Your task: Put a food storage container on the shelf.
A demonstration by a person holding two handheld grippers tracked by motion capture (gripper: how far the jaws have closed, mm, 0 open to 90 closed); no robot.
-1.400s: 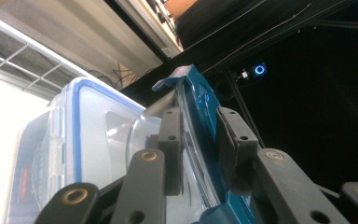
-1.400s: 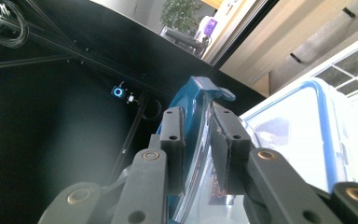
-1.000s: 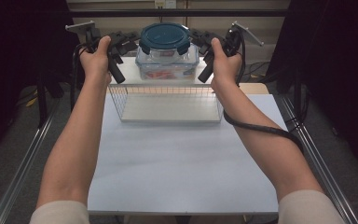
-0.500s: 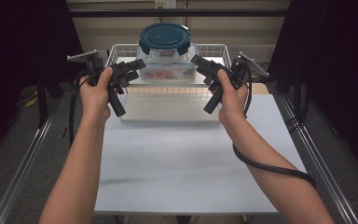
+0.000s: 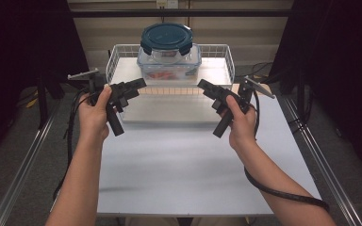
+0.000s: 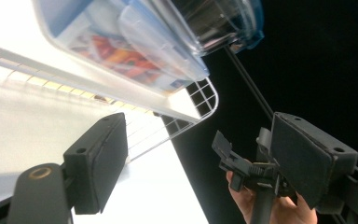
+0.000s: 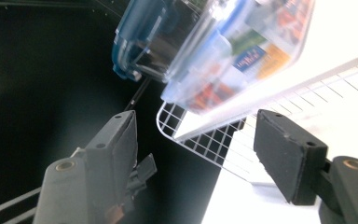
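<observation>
- The clear container (image 5: 169, 66) with a dark blue lid (image 5: 166, 36) stands in the white wire basket (image 5: 226, 63) at 12 o'clock on the table (image 5: 179, 169), toward the basket's far side
- Left gripper (image 5: 139, 84), at 10 o'clock in the high view, has just been opening; its jaws stand apart with nothing between them
- Right gripper (image 5: 203, 85), at 2 o'clock, has likewise just been opening and holds nothing
- Both sit just in front of the basket's near rim, clear of the container
- In the left gripper view the container (image 6: 135, 42) is cut off at the top edge; its printed contents are blurred
- In the right gripper view the label (image 7: 249, 58) cannot be read, and the basket's corner (image 7: 177, 126) is partly hidden by the jaws
</observation>
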